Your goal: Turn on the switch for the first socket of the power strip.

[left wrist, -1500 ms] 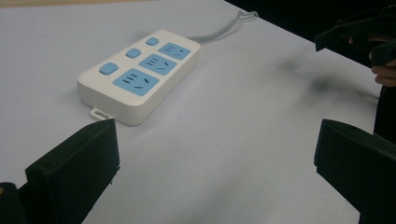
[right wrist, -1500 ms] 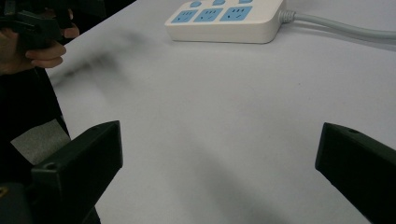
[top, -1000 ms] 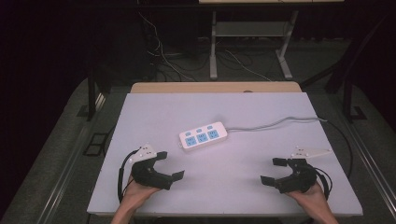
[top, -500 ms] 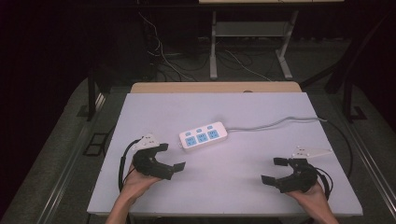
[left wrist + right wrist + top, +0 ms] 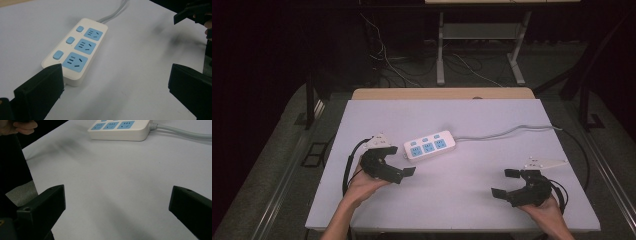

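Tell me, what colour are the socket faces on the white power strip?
Light blue, on the white plastic power strip; the left gripper view shows them best.

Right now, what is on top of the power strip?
The power strip carries three blue sockets and three blue buttons on its top face. No plug is in any socket. Its grey cable leaves the far end. What lies under it is covered.

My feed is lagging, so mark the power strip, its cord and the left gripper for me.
power strip (image 5: 430, 146), high view, on the middle blue socket.
cord (image 5: 507, 131), high view, on the grey run across the table.
left gripper (image 5: 403, 163), high view, midway between its open fingers.
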`<state>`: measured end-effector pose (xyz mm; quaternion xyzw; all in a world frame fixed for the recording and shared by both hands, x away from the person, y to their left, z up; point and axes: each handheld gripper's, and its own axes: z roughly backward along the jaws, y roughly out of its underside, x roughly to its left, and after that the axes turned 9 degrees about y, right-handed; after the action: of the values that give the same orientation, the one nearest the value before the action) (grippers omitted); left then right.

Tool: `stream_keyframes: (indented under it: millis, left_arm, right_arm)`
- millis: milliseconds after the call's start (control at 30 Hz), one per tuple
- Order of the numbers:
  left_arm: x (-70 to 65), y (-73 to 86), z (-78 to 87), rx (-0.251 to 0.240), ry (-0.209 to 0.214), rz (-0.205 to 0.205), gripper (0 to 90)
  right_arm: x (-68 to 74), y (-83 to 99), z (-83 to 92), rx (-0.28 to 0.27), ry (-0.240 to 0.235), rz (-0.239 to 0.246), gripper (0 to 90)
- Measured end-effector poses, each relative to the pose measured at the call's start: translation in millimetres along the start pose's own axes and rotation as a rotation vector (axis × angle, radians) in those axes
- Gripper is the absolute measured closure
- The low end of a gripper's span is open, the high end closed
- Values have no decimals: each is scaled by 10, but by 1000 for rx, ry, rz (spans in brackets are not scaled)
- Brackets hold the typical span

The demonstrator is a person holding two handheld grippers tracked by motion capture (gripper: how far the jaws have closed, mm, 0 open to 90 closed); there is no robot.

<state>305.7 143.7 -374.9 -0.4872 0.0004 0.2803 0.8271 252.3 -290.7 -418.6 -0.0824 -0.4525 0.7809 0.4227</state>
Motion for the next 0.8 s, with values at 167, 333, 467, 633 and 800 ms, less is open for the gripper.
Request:
stream_keyframes:
  millis: [167, 333, 467, 633, 800]
  left_arm:
    - [9, -98, -25, 20, 3, -14, 0]
    - [33, -166, -52, 35, 1, -21, 0]
    - [53, -209, -78, 50, 1, -21, 0]
    - [80, -264, -110, 78, 2, -33, 0]
    - [107, -357, -149, 95, 3, -43, 0]
  right_arm:
    - [-1, 0, 4, -2, 0, 0, 4]
    - [-2, 1, 3, -3, 1, -1, 3]
    - [0, 2, 0, 0, 0, 0, 4]
    - [1, 4, 1, 1, 0, -2, 4]
    - [1, 4, 0, 2, -1, -2, 4]
